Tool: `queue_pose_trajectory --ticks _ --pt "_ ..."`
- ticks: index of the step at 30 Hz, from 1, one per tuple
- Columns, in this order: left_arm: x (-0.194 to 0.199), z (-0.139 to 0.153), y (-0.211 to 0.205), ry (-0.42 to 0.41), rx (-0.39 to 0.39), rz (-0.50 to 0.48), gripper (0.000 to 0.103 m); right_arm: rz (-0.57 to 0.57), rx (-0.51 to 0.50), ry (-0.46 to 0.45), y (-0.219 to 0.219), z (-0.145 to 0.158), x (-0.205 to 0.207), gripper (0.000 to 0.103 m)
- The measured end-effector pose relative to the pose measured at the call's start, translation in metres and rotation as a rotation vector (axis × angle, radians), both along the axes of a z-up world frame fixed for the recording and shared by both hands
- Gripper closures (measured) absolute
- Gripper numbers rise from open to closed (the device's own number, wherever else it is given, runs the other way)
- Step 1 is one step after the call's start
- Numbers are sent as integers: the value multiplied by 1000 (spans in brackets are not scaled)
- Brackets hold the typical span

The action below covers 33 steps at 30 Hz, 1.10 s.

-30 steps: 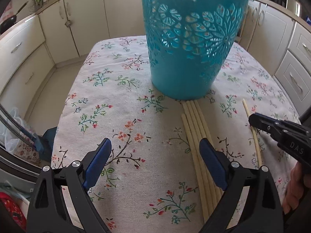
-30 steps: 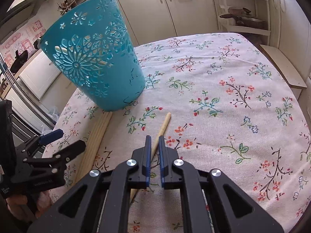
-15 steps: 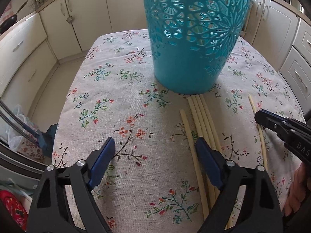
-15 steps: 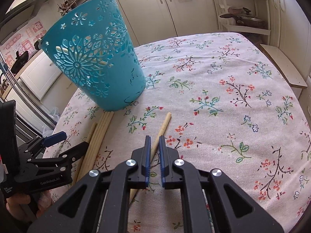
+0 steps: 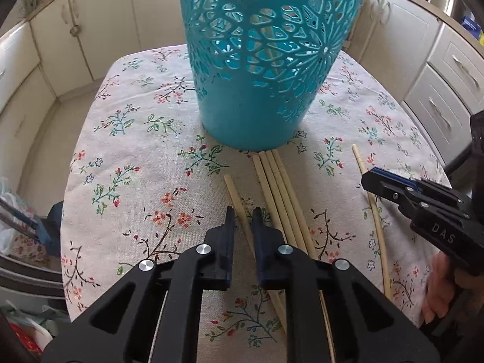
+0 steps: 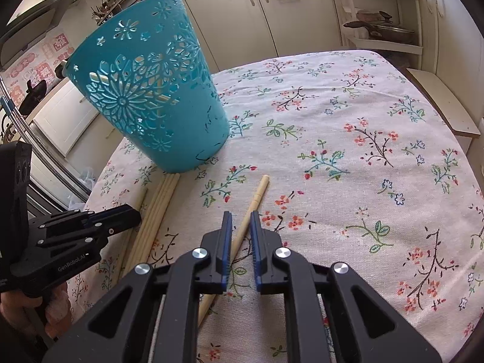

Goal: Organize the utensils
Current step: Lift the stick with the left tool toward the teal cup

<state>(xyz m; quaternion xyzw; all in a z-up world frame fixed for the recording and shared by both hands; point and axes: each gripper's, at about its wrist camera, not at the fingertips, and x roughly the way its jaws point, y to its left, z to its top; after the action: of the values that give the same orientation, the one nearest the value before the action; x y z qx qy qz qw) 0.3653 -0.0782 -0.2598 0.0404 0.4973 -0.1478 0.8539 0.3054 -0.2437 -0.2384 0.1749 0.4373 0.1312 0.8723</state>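
Observation:
A teal cut-out basket (image 5: 257, 106) (image 6: 169, 127) stands upright on the floral cloth, with chopsticks showing through its holes. Before it lies a bundle of pale wooden chopsticks (image 5: 281, 190) (image 6: 160, 202). One chopstick (image 5: 234, 190) lies apart to the bundle's left. My left gripper (image 5: 243, 214) straddles it, jaws closing, with cloth still showing beside the stick. Another chopstick (image 6: 260, 190) (image 5: 363, 169) lies alone on the right. My right gripper (image 6: 240, 217) has that one between its jaws, which are opening slightly, with a small gap on each side.
The table (image 6: 348, 151) has its left edge close beside the left gripper (image 6: 121, 217), with bags on the floor below. Cream cabinets (image 5: 99, 30) ring the room. A shelf with a pan (image 6: 381, 30) stands at the back right. A hand (image 5: 438, 287) holds the right gripper.
The left jaws went from wide apart to a narrow gap around one chopstick, which now lies apart from the bundle. The right jaws parted a little; that hand stayed put.

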Motion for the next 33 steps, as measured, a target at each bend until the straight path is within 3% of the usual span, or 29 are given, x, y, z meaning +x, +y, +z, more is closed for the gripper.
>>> queue_pose_trajectory --ticks 5,10,14,18,22,28,33 --pt "0 1 1 13 23 -8 98 0 6 1 -1 0 0 90" --pt "-15 9 10 6 6 -9 99 1 6 1 -1 0 1 90" --pt "-27 26 12 11 -27 -51 99 2 3 0 -1 0 1 90" --pt "-37 62 13 -20 -102 -91 99 3 0 -2 -2 0 1 89" --pt "-39 117 17 -105 -212 -99 99 3 1 -3 -2 0 1 89" --pt "-26 215 22 -341 -351 -76 99 2 1 -3 0 0 1 88" --pt "-1 256 18 -498 -402 -14 99 6 1 -5 1 0 1 86"
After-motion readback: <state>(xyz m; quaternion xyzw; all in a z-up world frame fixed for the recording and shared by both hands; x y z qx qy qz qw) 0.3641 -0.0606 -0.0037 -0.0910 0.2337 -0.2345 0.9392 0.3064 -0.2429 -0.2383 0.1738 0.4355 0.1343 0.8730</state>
